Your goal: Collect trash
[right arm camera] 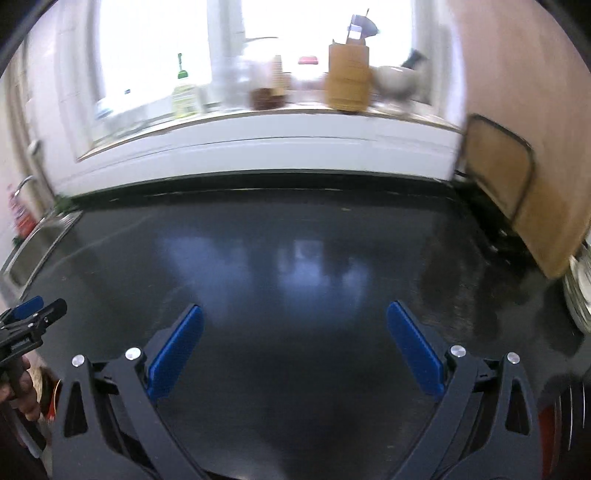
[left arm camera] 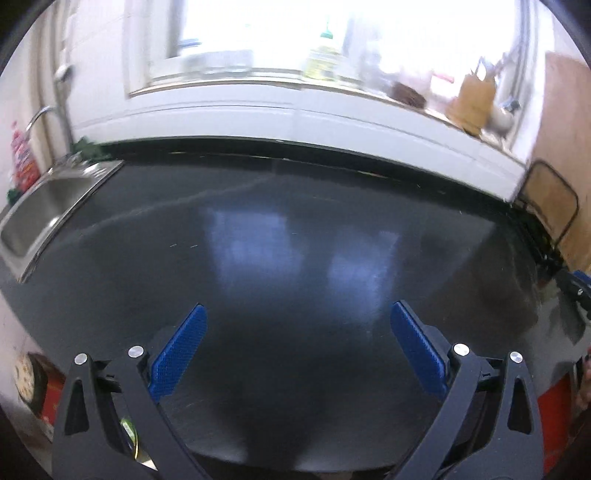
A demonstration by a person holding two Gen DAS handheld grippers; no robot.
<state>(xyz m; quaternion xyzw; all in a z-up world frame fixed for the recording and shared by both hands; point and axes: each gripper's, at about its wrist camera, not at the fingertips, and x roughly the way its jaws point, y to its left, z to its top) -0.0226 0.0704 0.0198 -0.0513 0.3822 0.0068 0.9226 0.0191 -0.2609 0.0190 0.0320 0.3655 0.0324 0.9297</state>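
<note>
Frankly, no trash shows on the dark desk [left arm camera: 295, 229] ahead of either gripper; where it lies I cannot tell. My left gripper [left arm camera: 295, 314] hangs spread wide above the bare surface, grasping nothing. My right gripper [right arm camera: 294, 314] is likewise released, empty, touching nothing. A steel sink [left arm camera: 40, 210] sits far left.

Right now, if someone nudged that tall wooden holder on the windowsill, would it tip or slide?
The wooden holder looks thick-walled and wide at its base, so it is probably heavy and steady. The utensils poking out of its top could shift its balance a little. It stands near the sill's front edge, so a hard shove might push it off.
</note>
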